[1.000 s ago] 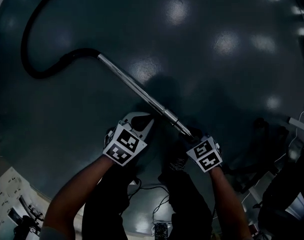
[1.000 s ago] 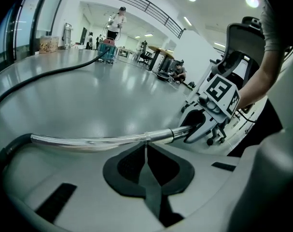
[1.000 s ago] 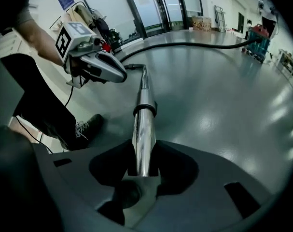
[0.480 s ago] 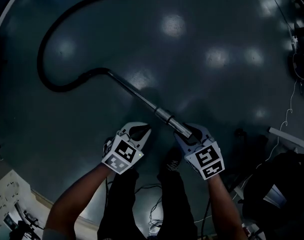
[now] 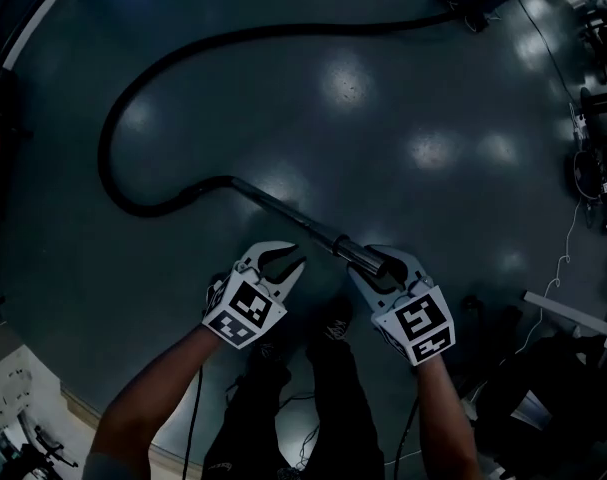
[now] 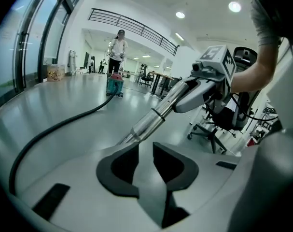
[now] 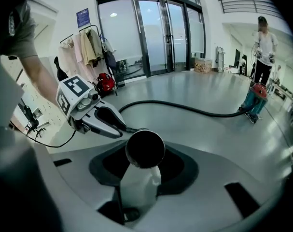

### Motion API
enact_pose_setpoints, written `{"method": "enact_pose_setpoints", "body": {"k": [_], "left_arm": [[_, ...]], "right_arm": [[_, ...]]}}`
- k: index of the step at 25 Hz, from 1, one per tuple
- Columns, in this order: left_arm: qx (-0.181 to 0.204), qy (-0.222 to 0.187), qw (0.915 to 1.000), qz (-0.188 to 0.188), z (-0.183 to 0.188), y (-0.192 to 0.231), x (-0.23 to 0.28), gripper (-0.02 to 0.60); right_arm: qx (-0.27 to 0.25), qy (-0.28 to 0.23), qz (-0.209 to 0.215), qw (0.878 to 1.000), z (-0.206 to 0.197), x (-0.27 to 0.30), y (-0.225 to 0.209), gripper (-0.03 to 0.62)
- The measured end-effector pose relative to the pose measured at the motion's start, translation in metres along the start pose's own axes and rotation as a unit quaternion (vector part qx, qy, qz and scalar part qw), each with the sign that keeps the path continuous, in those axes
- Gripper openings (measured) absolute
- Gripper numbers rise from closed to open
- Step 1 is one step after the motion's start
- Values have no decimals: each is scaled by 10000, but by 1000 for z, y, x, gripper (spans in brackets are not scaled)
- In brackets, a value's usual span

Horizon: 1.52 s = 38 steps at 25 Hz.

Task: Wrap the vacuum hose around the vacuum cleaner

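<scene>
The right claw (image 5: 383,268) is pinching the metal tube (image 5: 283,211). The left claw (image 5: 288,260) has just been opening a little, empty. I think it should be grabbing the tube at its twelve o'clock, firmly.

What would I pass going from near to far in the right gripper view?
wand → left gripper, its jaws just opening with nothing between them → hose → vacuum → person
</scene>
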<state>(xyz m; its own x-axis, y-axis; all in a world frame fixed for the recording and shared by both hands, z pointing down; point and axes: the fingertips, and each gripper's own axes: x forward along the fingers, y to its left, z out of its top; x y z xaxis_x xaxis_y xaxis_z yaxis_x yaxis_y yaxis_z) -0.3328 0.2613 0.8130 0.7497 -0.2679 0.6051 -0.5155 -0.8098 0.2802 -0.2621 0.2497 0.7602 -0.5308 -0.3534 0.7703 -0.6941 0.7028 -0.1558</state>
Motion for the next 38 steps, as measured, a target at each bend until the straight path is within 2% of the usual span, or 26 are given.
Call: {"method": "enact_pose_setpoints", "body": {"k": [3,10,17,21,28,30,34,35,36,38], "left_arm": [[195,-4,9998,-3,18,21,-4,161],[210,-134,9996,98,81,77,6,198],[587,209,9977,-262,118,116,14,264],[580,172,9979,-227,130,152,5,264],[628,-210,9977,-168,152,199,-21,264],[749,-327,9965,-191,154,213,-39,264],[1264,-585,9901,-197,164,240,-73,261],[1274,-621,9897,-199,164,248,-84,238],[1244,-644,9899,-230,162,256,-94,180],[1146,-690,9902,-390,159,267,-114,176]], "right_arm": [[-106,-26,97,9999,32,9,-7,153],[-398,126,423,9982,92,28,-39,153],[-401,190,784,9959,154,56,-58,153],[-426,146,916,9948,193,77,-53,153],[-303,-125,970,9947,263,99,-40,153],[-314,-188,965,9947,287,109,-24,153],[-278,-405,781,9957,336,128,4,153],[-242,-440,749,9959,347,134,12,153],[-209,-470,742,9959,357,140,20,153],[-209,-519,746,9956,375,150,36,153]]}}
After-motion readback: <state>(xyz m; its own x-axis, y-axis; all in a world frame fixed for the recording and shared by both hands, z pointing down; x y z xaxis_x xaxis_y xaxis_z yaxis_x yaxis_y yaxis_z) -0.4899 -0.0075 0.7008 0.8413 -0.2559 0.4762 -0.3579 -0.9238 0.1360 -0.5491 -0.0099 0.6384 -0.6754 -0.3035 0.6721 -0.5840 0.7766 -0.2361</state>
